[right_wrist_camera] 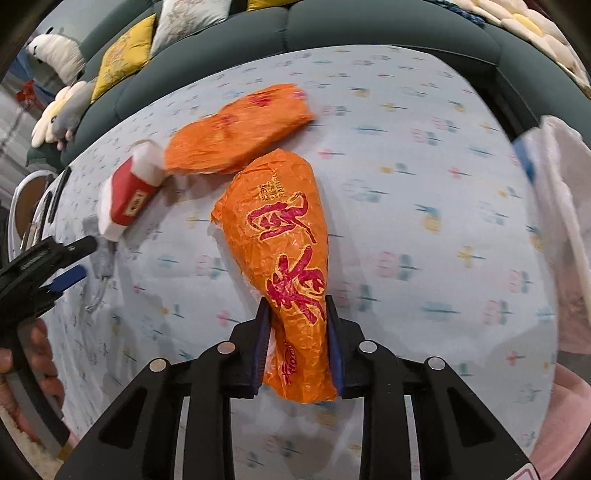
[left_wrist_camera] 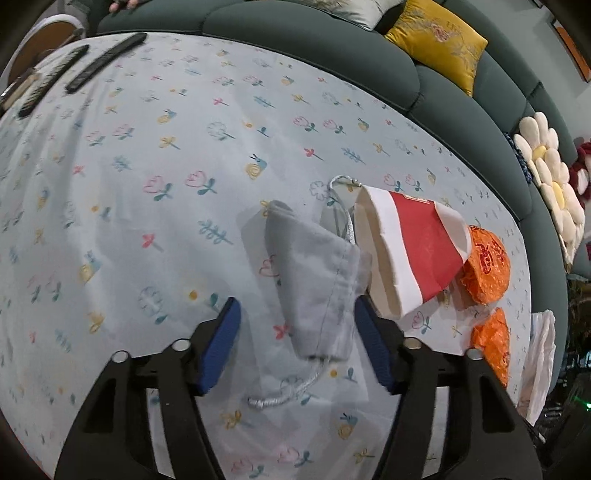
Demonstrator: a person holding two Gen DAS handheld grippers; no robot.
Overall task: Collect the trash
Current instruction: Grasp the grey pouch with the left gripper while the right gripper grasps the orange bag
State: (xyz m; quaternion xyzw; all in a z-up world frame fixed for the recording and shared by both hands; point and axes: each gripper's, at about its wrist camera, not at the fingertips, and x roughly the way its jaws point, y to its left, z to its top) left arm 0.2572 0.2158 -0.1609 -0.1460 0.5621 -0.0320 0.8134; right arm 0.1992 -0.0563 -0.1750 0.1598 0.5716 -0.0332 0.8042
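Between the right tongs (right_wrist_camera: 297, 343), clamped, sits an orange wrapper (right_wrist_camera: 284, 258); left tongs (left_wrist_camera: 303, 343) stand apart astride a grey pouch (left_wrist_camera: 314, 280) beside the paper cup (left_wrist_camera: 410, 251): pickup step, closing and lifting likely next

Worktop (left_wrist_camera: 147, 166) covered in pale blue floral-print cloth. Dark teal tufted sofa (left_wrist_camera: 295, 33) curves behind it, carrying a yellow embroidered cushion (left_wrist_camera: 437, 40), a pale cushion (right_wrist_camera: 184, 18) and daisy-shaped pillows (left_wrist_camera: 550, 177).
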